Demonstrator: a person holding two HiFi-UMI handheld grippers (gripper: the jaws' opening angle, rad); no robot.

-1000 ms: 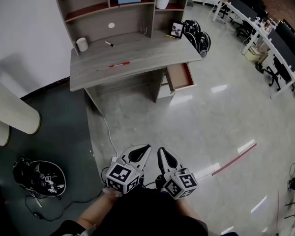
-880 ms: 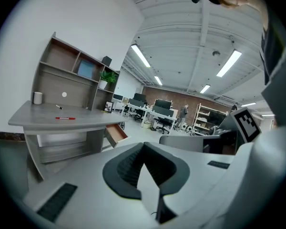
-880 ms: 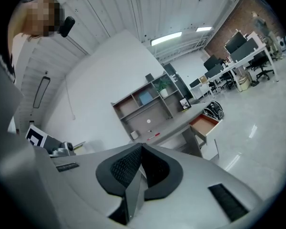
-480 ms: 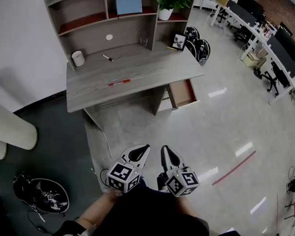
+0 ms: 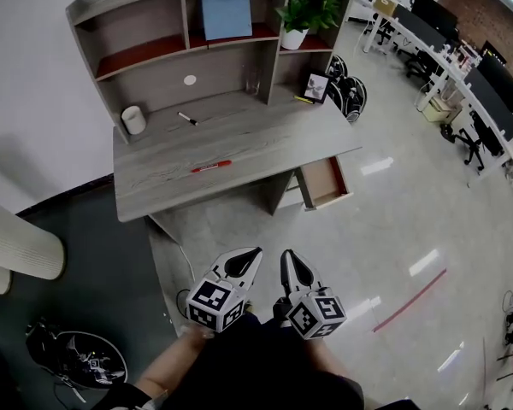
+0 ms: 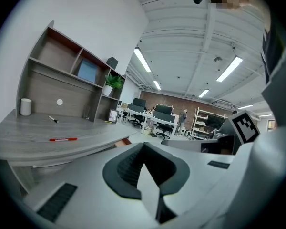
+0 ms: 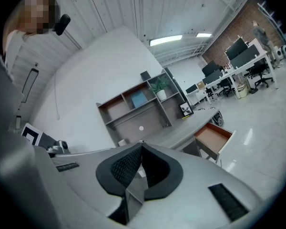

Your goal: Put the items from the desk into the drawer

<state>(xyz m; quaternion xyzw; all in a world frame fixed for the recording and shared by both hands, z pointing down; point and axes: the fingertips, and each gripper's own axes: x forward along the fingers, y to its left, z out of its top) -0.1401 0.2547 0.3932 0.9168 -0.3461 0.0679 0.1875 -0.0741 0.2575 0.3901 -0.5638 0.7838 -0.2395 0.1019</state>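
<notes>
Nearest me, my left tool [image 5: 255,254] and right tool [image 5: 285,256] are both clenched on nothing, side by side above the glossy pale floor [image 5: 393,229]. Well beyond them stands the grey wooden table [image 5: 265,139], its brown-lined drawer [image 5: 323,180] open. A red pen [image 5: 211,166] and a small black marker [image 5: 187,119] lie on the tabletop.

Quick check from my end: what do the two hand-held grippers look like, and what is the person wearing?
The left hand-held gripper and right hand-held gripper match: pale grey-white shells tapering to a point, with black ribbed pads inside. Each carries a white cube printed with black square markers, the left cube and the right cube. The person wears a dark top.
</notes>
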